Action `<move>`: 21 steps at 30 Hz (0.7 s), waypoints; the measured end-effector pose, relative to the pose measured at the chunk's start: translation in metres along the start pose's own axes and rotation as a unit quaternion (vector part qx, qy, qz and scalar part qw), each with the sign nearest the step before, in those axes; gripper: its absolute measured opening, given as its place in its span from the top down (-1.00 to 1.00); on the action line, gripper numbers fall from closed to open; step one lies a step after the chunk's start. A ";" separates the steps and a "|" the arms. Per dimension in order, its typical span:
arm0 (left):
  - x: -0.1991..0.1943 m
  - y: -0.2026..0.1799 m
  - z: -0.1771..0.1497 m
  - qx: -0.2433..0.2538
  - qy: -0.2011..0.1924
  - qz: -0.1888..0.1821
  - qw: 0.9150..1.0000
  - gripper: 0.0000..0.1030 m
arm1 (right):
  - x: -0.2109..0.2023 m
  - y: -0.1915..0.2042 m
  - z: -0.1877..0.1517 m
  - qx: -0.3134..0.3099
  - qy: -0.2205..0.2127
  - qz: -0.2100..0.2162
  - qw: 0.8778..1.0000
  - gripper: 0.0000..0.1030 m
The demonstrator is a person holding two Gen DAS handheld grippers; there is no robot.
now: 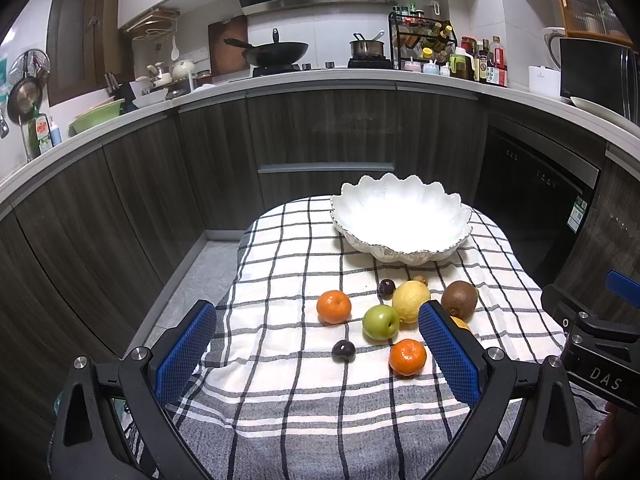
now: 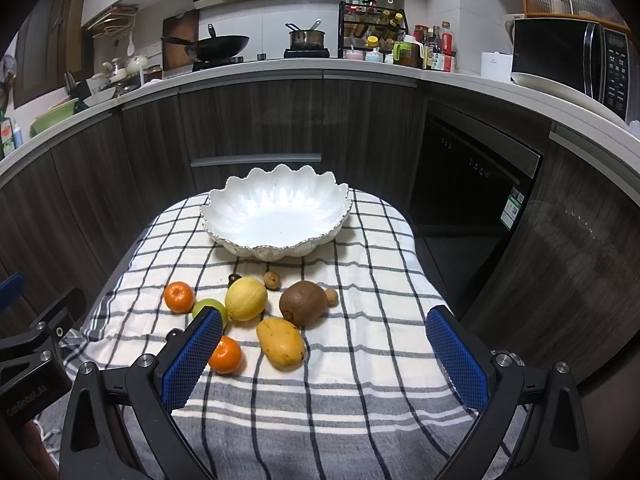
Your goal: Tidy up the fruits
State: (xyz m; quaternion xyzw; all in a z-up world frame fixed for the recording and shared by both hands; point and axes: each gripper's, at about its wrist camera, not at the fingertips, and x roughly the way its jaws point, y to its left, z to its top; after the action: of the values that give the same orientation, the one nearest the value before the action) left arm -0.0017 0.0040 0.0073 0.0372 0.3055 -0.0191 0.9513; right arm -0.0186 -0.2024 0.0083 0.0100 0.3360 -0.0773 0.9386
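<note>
**Left wrist view: fruit loose on the cloth, bowl bare, both claws wide**

Left gripper (image 1: 318, 336) spread wide, nothing between the blue pads! Right gripper (image 2: 324, 342) gapes too, holding nothing. Both hover over the near edge of the checked cloth (image 1: 280, 264).

The fruit sits clustered mid-cloth, at 6 o'clock from the scalloped white bowl (image 2: 276, 216). The yellow lemon (image 2: 246, 299) is central; the fuzzy brown kiwi (image 2: 303, 303) lies at its 3 o'clock, the mango (image 2: 281, 343) at 5 o'clock. One orange (image 2: 179, 297) lies at 9 o'clock, another (image 2: 225, 355) nearer the camera.

The green apple (image 1: 381, 322) shows whole from the left wrist; in the right view a pad covers most of it. The mango is nearly hidden behind the left gripper's right pad. Small dark and brown fruits lie scattered around, too small to name.
</note>
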 end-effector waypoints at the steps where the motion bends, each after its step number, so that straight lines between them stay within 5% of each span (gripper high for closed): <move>1: 0.000 0.000 0.000 0.000 0.000 0.000 1.000 -1.00 | 0.000 0.000 0.000 0.000 0.000 0.000 1.000 -0.99; 21: -0.001 0.000 0.000 0.000 -0.001 0.000 1.000 -1.00 | -0.002 -0.002 0.002 0.001 -0.004 0.000 1.000 -0.99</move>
State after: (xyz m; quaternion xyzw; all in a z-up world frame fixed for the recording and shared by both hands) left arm -0.0023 0.0042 0.0073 0.0374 0.3043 -0.0191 0.9516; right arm -0.0193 -0.2044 0.0113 0.0106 0.3324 -0.0776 0.9399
